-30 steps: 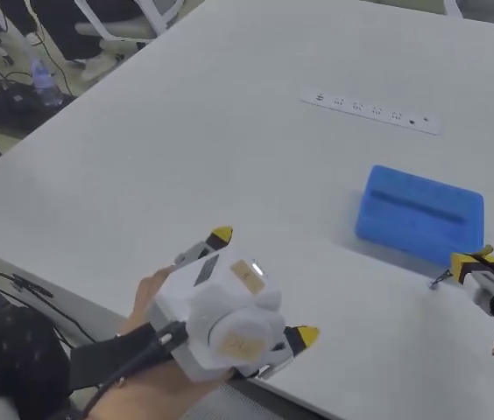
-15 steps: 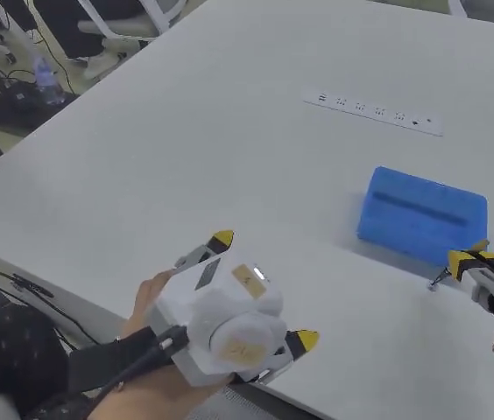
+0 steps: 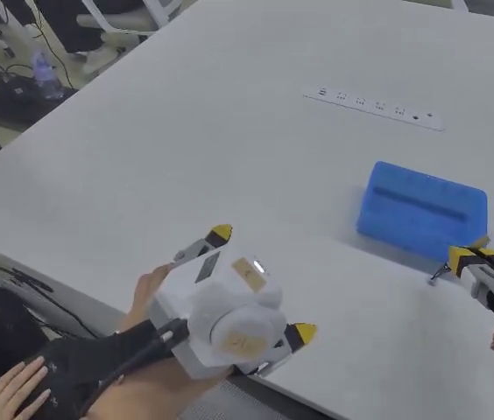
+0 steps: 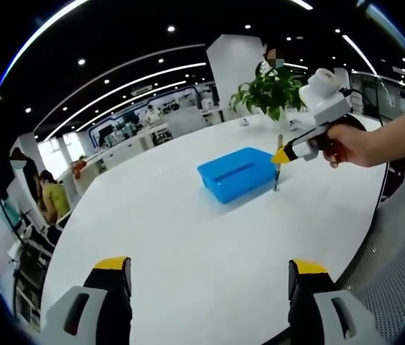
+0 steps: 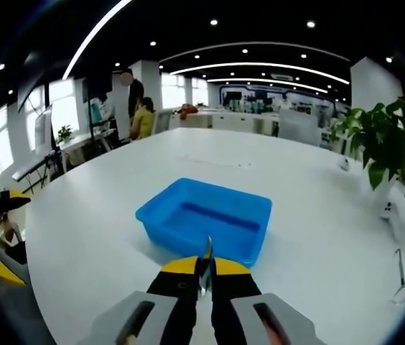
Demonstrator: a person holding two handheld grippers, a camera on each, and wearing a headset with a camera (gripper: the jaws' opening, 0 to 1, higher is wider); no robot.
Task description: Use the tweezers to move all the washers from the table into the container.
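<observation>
Half cut off in the head view, your right gripper clenches the tweezers beside the container; left gripper fingers released.

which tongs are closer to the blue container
Right. The right tongs, shut on the tweezers, sit close beside the blue container; the left tongs hang far off by the table edge.

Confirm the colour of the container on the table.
The container is solid bright blue, seen best in the right gripper view.
</observation>
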